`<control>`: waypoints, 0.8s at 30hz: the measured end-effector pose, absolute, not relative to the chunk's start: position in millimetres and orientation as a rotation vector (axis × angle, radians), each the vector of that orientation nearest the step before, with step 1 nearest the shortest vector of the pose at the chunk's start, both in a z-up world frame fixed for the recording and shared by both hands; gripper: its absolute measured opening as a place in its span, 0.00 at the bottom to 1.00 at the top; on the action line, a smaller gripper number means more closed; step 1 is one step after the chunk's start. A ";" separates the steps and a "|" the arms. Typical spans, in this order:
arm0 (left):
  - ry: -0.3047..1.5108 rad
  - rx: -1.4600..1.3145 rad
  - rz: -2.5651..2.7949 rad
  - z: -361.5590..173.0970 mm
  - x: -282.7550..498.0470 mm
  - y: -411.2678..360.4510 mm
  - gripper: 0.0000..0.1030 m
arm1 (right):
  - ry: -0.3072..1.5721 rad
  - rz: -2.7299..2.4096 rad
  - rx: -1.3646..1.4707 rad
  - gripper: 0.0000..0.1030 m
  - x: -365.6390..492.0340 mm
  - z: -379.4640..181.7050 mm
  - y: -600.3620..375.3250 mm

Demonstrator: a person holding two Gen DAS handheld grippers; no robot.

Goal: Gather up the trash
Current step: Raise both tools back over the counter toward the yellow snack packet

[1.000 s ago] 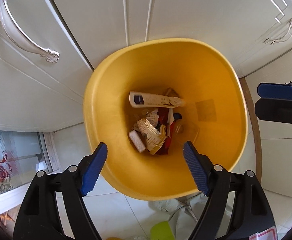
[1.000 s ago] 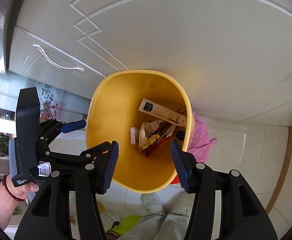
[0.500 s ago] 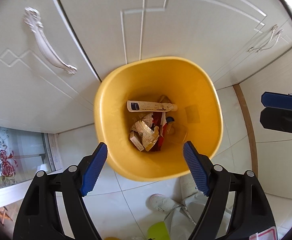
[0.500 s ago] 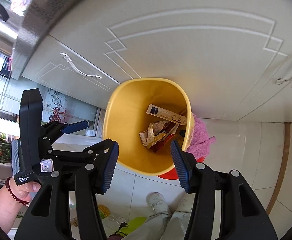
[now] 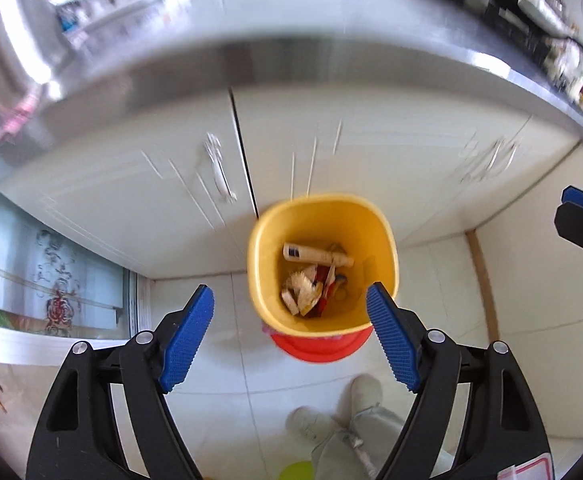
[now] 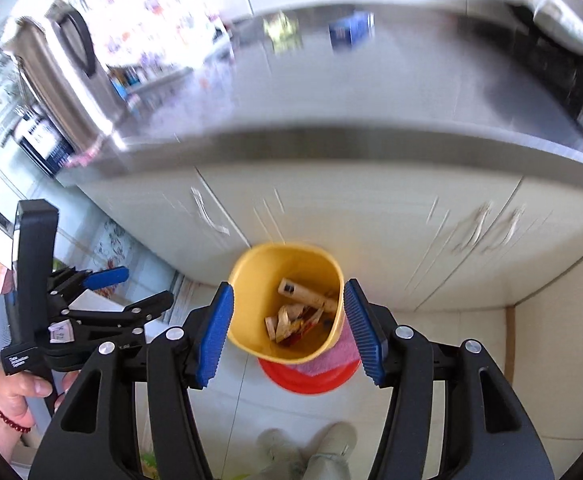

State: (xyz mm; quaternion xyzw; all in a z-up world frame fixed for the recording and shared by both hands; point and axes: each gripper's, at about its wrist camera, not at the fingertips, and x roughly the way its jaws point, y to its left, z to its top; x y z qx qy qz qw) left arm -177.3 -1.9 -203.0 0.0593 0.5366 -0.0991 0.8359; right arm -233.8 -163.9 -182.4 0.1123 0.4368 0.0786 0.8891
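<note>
A yellow bin (image 5: 375, 240) stands on the tiled floor against white cabinet doors. Inside it lie a white tube (image 5: 311, 254) and crumpled wrappers (image 5: 303, 292). My left gripper (image 5: 289, 292) hangs high above the bin, open, with nothing between its blue pads. In the right wrist view the bin (image 6: 251, 292) and the tube (image 6: 307, 296) also show. My right gripper (image 6: 288, 286) hovers well over them; its jaws are opening and hold nothing. The left gripper (image 6: 139, 290) appears at the left of that view in a person's hand (image 6: 15, 396).
The bin sits in a red basin (image 5: 319, 346) with a pink cloth (image 6: 343, 350). A steel countertop (image 6: 331, 104) juts out above the cabinet doors (image 5: 139, 184), carrying a blue box (image 6: 349, 32) and a steel pot (image 6: 63, 76). The person's shoes (image 5: 331, 412) stand just below the basin.
Both grippers have risen well away from the bin, which now looks much smaller. The countertop and the red basin have come into view. The frames are blurred by the motion.
</note>
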 end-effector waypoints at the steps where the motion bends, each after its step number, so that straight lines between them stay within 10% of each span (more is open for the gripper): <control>1: 1.110 0.116 -0.203 -189.1 -179.6 -0.2 0.77 | 0.894 0.159 0.231 0.57 -235.2 -172.7 -165.1; 24: 0.966 0.080 -0.187 -93.3 -28.8 -14.7 0.78 | 0.728 0.111 0.272 0.58 -93.5 -99.2 -226.5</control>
